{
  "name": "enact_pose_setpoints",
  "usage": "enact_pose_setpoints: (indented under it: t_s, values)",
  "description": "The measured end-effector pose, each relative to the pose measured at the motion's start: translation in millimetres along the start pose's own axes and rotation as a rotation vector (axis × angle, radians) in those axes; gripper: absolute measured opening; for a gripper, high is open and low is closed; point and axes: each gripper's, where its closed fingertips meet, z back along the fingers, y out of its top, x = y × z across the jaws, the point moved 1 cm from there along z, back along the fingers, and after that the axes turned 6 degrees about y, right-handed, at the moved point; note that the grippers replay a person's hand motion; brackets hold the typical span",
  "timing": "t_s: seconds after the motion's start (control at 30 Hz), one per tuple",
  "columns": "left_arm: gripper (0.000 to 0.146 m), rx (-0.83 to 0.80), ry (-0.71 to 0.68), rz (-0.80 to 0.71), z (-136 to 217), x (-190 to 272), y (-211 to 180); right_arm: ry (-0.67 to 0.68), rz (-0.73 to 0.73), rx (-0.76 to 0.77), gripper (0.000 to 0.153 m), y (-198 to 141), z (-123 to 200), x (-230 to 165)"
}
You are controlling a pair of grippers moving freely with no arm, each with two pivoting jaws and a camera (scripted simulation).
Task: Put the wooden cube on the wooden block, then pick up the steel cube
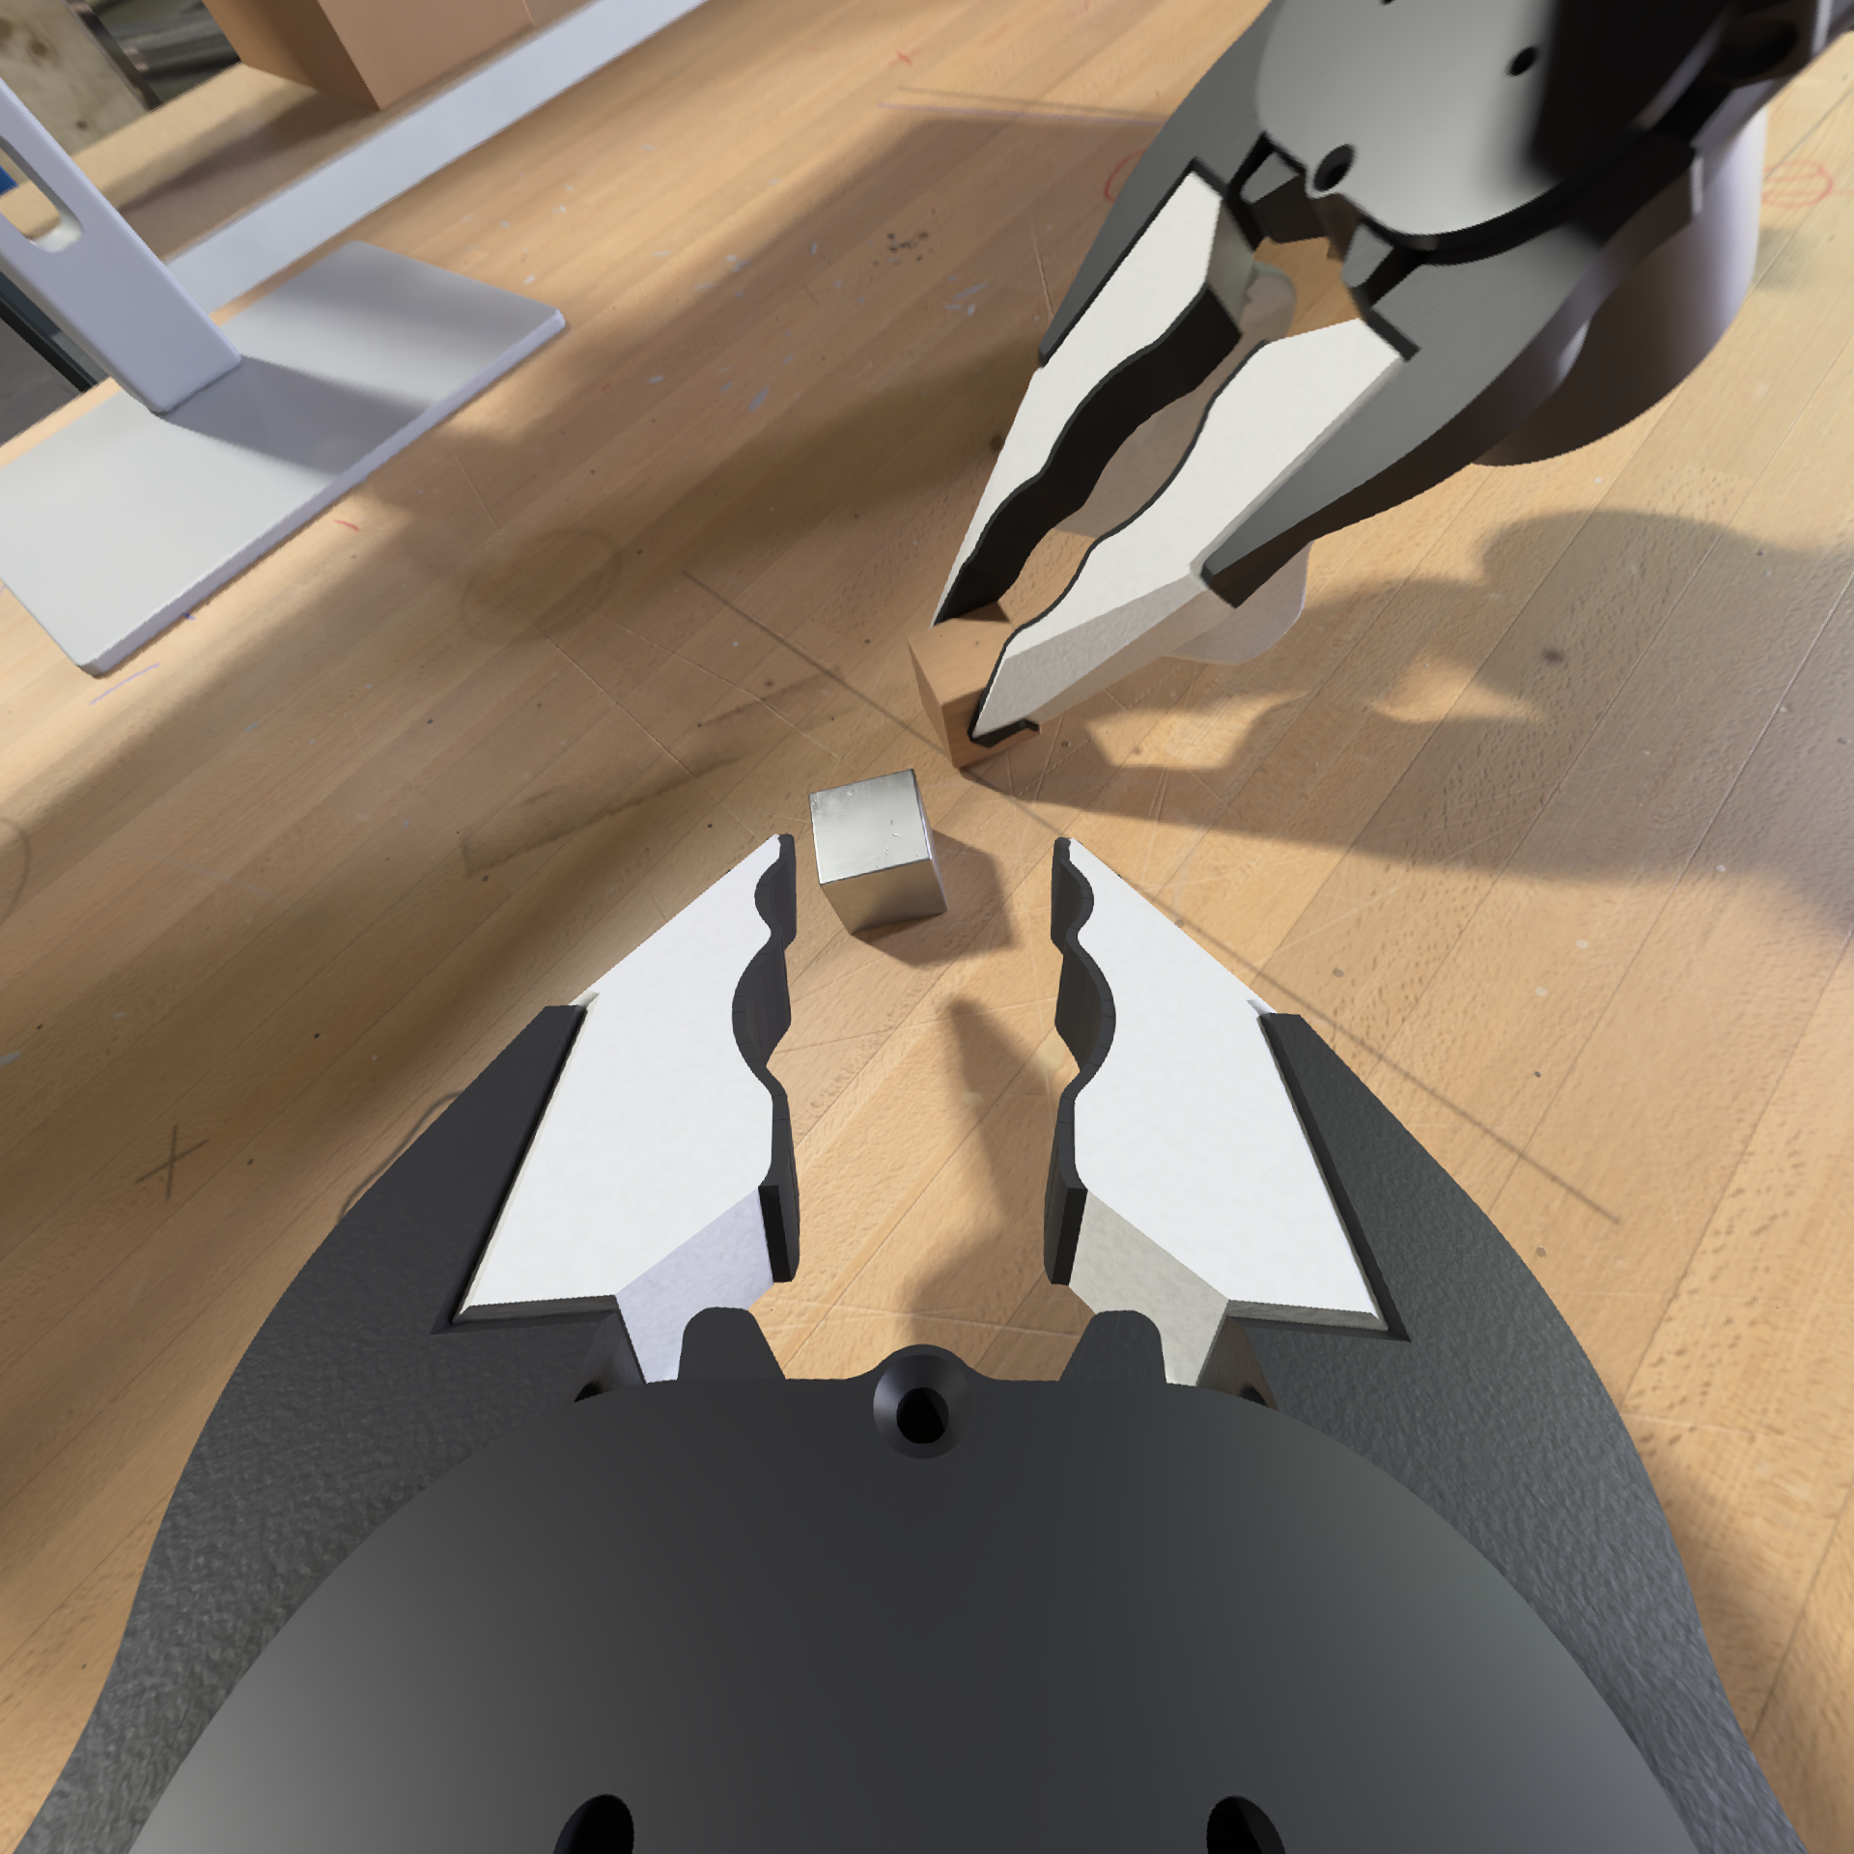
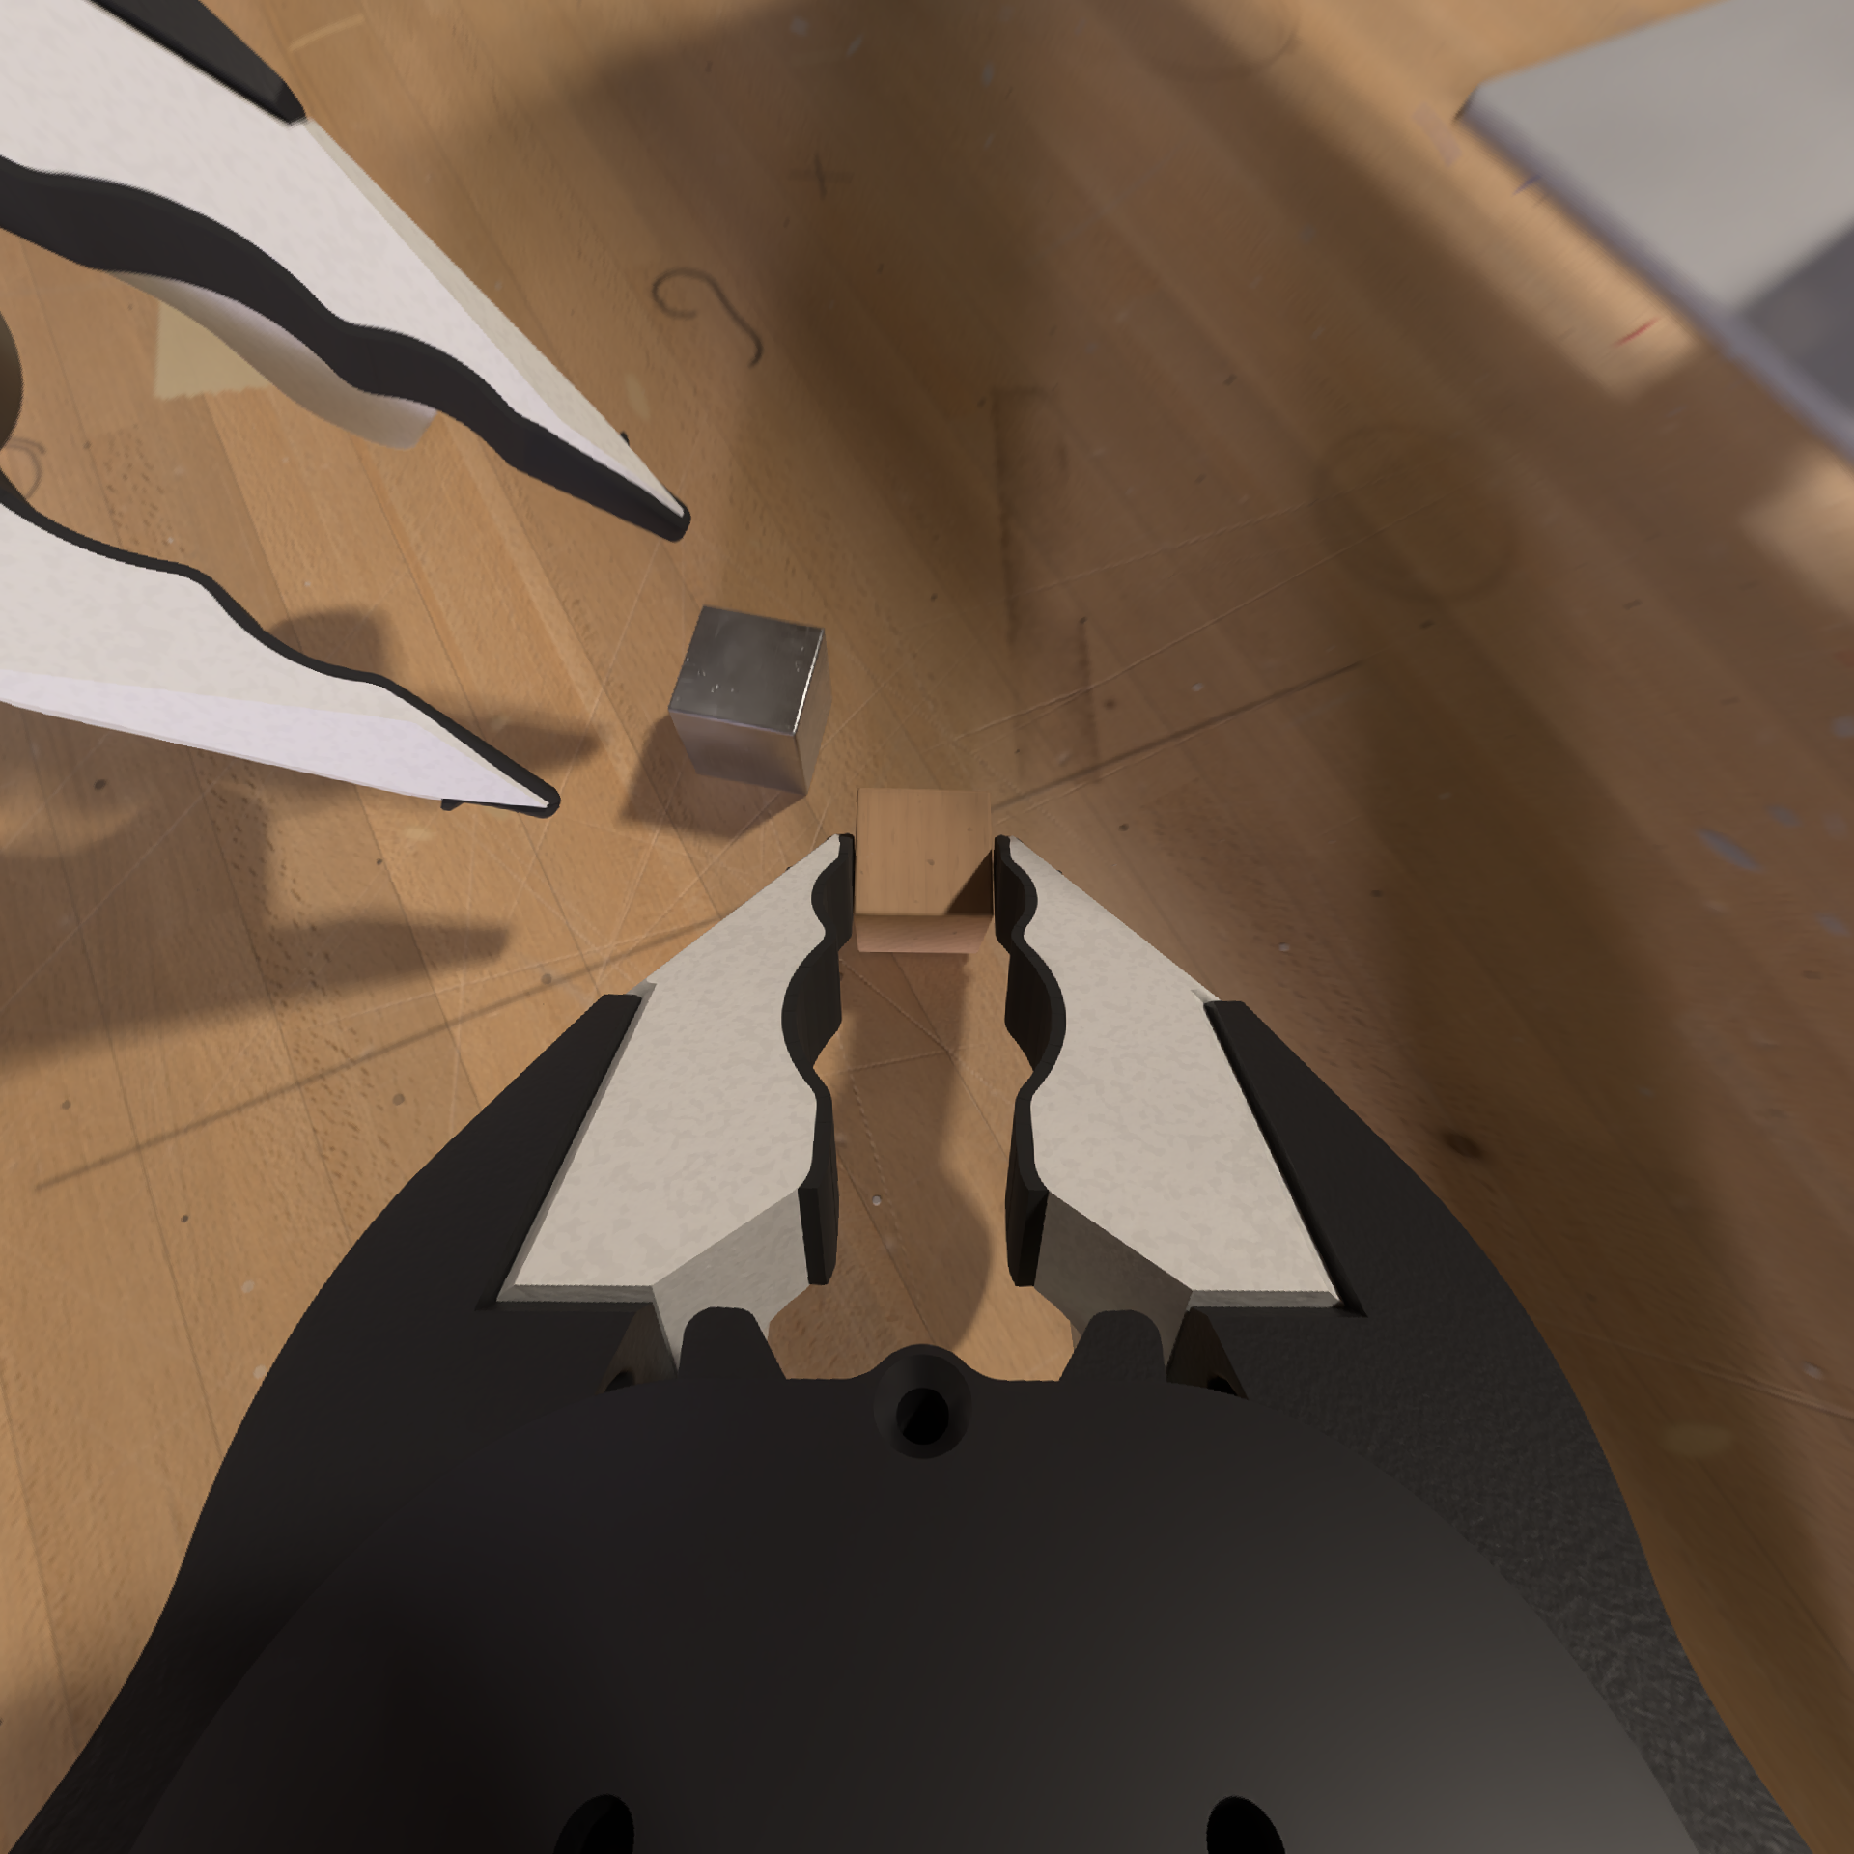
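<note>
While the right tool (image 2: 921,853) clamps the wooden cube (image 2: 918,868) at centre frame, low on the surface (image 2: 1304,903), the first step is in hand. Next comes lifting it; no wooden block shows. The left tool (image 1: 921,853) hovers spread, the steel cube (image 1: 878,851) resting just beyond its tips.

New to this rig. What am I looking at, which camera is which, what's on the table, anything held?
Two hand-held-style two-finger grippers, each with a camera looking along its fingers. The left wrist view shows the left gripper open, with the steel cube on the wooden table just ahead of its fingertips, untouched. Farther off in that view is the right gripper. The right wrist view shows it from its own camera: its fingertips sit on both sides of the wooden cube, which is on the table. A firm grip cannot be confirmed. A white metal stand stands at the back. No wooden block is clearly visible.
</note>
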Motion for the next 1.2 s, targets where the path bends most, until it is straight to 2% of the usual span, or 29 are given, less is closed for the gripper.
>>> enact_pose_setpoints:
  t_s: [0.13, 0.2, 0.3, 0.43, 0.53, 0.63, 0.7, 0.73, 0.77, 0.83, 0.93, 1.0, 1.07, 1.13, 1.2]
  values:
    - [0.050, 0.040, 0.008, 0.019, 4, -3, 4, -0.152, 0.065, 0.136, 0.027, 25, 34, -2]
    - [0.050, 0.043, 0.003, 0.032, 5, -3, 4, -0.286, 0.087, 0.222, 0.027, 43, 69, -2]
    - [0.050, 0.036, -0.007, 0.041, 7, -4, 2, -0.497, 0.112, 0.284, 0.027, 59, 137, 6]
    - [0.049, 0.060, -0.002, 0.051, 11, -5, 3, -0.771, 0.017, 0.265, 0.027, 38, 233, 53]
    - [0.049, 0.052, -0.005, 0.052, 11, -5, 2, -0.801, -0.146, 0.202, 0.027, -5, 264, 85]
    - [0.049, 0.041, 0.002, 0.044, 10, -5, 1, -0.757, -0.273, 0.074, 0.027, -54, 251, 106]
    - [0.049, 0.043, 0.008, 0.044, 10, -5, 1, -0.744, -0.304, 0.040, 0.030, -71, 242, 113]
    - [0.049, 0.048, 0.011, 0.047, 10, -6, 2, -0.751, -0.308, 0.048, 0.045, -73, 240, 114]
    - [0.049, 0.056, 0.015, 0.053, 11, -7, 3, -0.755, -0.302, 0.078, 0.054, -69, 240, 112]
    - [0.049, 0.077, 0.023, 0.073, 13, -10, 5, -0.715, -0.273, 0.162, 0.057, -46, 239, 98]
    - [0.049, 0.125, 0.036, 0.114, 17, -17, 11, -0.545, -0.220, 0.308, 0.058, 3, 221, 54]
    - [0.046, 0.165, 0.060, 0.121, 23, -22, 17, -0.384, -0.184, 0.367, 0.059, 29, 189, 18]
    - [0.045, 0.217, 0.098, 0.116, 30, -27, 23, -0.237, -0.173, 0.322, 0.063, 41, 141, -12]
    - [0.045, 0.249, 0.111, 0.118, 35, -29, 26, -0.185, -0.175, 0.239, 0.080, 42, 92, -29]
    - [0.045, 0.270, 0.111, 0.131, 39, -31, 28, -0.168, -0.152, 0.163, 0.086, 40, 50, -38]
